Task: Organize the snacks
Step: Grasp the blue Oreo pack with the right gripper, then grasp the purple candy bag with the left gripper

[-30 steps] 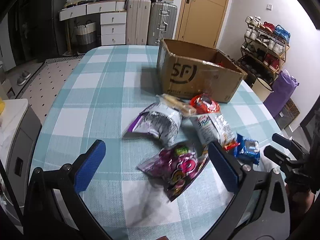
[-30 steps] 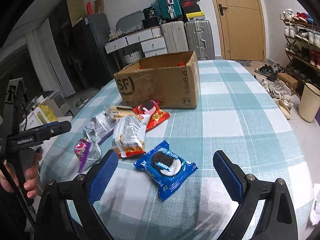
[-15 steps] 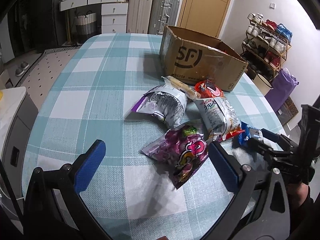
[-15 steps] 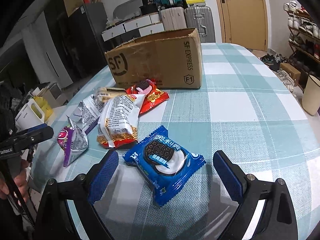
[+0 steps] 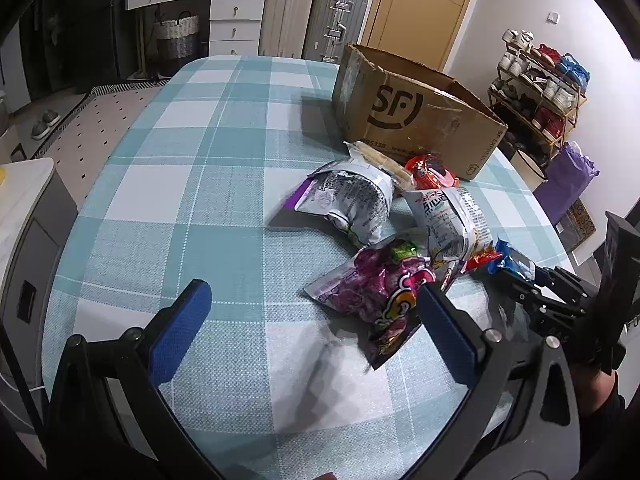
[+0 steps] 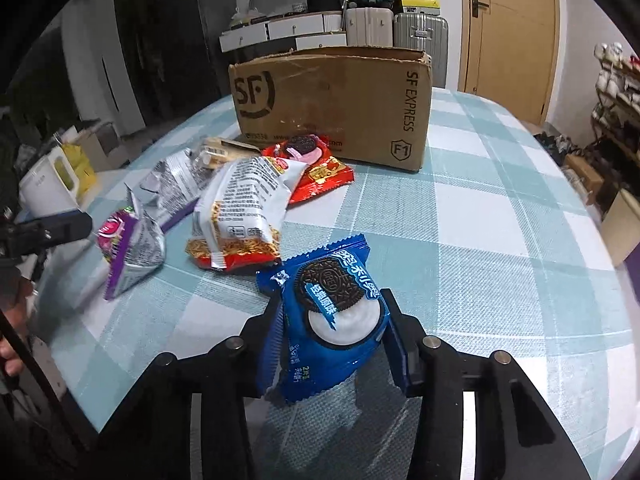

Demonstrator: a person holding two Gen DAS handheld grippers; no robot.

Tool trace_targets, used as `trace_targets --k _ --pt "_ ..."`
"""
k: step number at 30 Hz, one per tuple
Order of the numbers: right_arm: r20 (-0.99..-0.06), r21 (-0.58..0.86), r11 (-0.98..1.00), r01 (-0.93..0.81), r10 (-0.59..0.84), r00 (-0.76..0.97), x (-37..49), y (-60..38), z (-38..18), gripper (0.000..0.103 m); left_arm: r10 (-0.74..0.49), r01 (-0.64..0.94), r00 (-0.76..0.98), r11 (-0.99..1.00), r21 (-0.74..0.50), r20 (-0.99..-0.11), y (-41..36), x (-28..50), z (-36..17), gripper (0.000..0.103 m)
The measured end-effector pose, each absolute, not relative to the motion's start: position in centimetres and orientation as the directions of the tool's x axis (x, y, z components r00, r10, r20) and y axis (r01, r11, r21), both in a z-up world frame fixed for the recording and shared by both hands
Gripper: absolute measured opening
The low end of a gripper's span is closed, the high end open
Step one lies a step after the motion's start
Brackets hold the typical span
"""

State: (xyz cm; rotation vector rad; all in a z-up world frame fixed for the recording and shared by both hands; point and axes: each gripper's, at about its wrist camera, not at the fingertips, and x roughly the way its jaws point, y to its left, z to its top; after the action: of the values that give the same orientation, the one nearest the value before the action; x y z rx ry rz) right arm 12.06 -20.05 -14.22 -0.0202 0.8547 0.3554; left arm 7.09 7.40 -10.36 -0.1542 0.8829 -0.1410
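Right now the right gripper (image 6: 334,332) has its jaws drawn in on the blue Oreo packet (image 6: 330,312); they have just been closing, and the packet sits pinched between the two fingers, its wrapper bulging up between them. The packet's far end still lies low over the teal-and-white checked tablecloth (image 6: 480,240), at the near end of the loose pile of snacks.

The left gripper (image 5: 312,314) hangs above the cloth with its blue pads (image 5: 180,320) spread wide and nothing between them. Its right pad stands just in front of the purple candy bag (image 5: 376,292), which lies flat on the table; whether the pad touches the bag cannot be told.

Beyond the purple bag lie a silver bag with a purple edge (image 5: 352,204) and a white-and-red noodle snack bag (image 6: 240,212), the latter overlapping the purple bag's far corner in the left wrist view. A red cookie packet (image 6: 316,168) and a pale wafer packet (image 6: 218,150) rest just in front of the SF Express cardboard box (image 6: 332,100), which stands open-topped near the far side of the table.

From the left wrist view the right gripper shows at the right edge, with a blue corner of the Oreo packet visible at its tip.
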Motion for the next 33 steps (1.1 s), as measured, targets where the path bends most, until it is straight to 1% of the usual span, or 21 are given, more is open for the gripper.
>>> trace_targets --k 12,18,33 --pt "-0.727 0.169 0.937 -0.306 0.328 0.604 11.5 -20.4 -13.8 0.044 -0.196 0.063 0.621 0.977 -0.202 -0.759 7.7 7.1 -10.4 0.102" --pt "-0.711 0.202 0.936 -0.288 0.343 0.614 11.1 -21.0 -13.3 0.044 -0.240 0.076 0.611 0.966 -0.246 -0.755 7.5 7.2 -10.6 0.102" --pt "-0.682 0.235 0.935 -0.265 0.353 0.640 10.3 -22.3 -13.2 0.044 -0.274 0.100 0.558 0.959 -0.264 -0.783 5.5 8.8 -12.2 0.102"
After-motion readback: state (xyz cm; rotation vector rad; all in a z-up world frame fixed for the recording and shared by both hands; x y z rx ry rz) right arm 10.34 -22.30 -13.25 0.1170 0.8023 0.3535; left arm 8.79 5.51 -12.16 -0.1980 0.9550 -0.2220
